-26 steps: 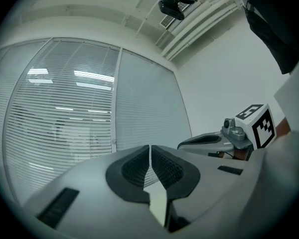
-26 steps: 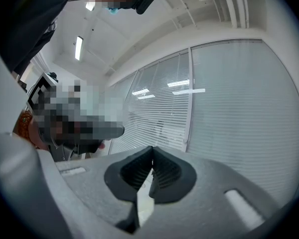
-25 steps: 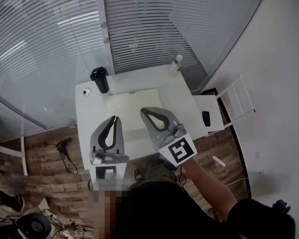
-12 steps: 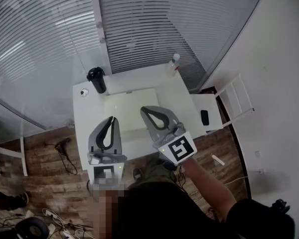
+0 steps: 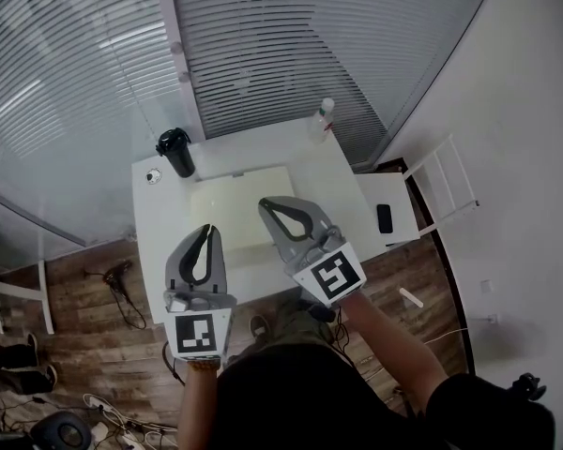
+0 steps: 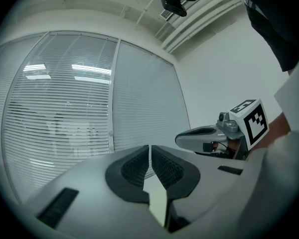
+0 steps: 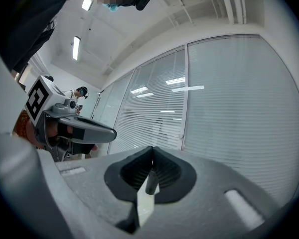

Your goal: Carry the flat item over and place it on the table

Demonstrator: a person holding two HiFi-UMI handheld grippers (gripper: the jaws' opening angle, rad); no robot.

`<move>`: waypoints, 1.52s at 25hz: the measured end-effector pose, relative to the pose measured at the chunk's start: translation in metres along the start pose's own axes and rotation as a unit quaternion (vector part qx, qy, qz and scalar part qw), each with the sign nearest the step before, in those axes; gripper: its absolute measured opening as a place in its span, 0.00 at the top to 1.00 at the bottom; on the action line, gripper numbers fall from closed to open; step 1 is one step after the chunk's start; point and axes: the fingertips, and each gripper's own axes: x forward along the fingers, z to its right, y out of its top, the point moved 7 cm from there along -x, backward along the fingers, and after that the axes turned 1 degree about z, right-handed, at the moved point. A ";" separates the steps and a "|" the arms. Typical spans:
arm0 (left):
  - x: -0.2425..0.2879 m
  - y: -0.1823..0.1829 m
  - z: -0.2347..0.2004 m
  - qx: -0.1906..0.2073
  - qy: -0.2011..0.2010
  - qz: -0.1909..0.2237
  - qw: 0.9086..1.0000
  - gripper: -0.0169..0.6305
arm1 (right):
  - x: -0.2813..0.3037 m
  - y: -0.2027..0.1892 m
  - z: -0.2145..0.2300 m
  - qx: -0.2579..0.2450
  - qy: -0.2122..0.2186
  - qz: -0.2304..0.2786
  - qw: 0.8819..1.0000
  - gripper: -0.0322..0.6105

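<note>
The flat item [image 5: 236,200] lies in the middle of the white worktop [image 5: 158,216], its near side close to the worktop's near edge. Both grippers hang high above that edge, pointing level. The left gripper [image 5: 209,229] and the right gripper [image 5: 268,204] are each pressed together, holding nothing. The item sits below and ahead of both. The right gripper reaches a bit farther over it.

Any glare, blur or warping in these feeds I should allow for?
Head view: sharp, evenly lit, blinds bow toward the edges; pale sheet barely contrasts with the white table. Left gripper view: heavy fisheye, dark corners, lamp reflections on the blinds. Right gripper view: same warping, bright ceiling lamp.
</note>
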 end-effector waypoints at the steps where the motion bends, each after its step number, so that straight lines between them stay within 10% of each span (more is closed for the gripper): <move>1: 0.002 -0.001 0.000 0.000 0.000 -0.003 1.000 0.95 | 0.002 -0.001 0.002 0.000 0.000 0.000 1.000 0.95; 38: 0.036 -0.069 -0.025 -0.029 0.011 -0.097 0.995 0.95 | 0.069 -0.058 0.051 0.015 0.020 -0.039 0.999 0.95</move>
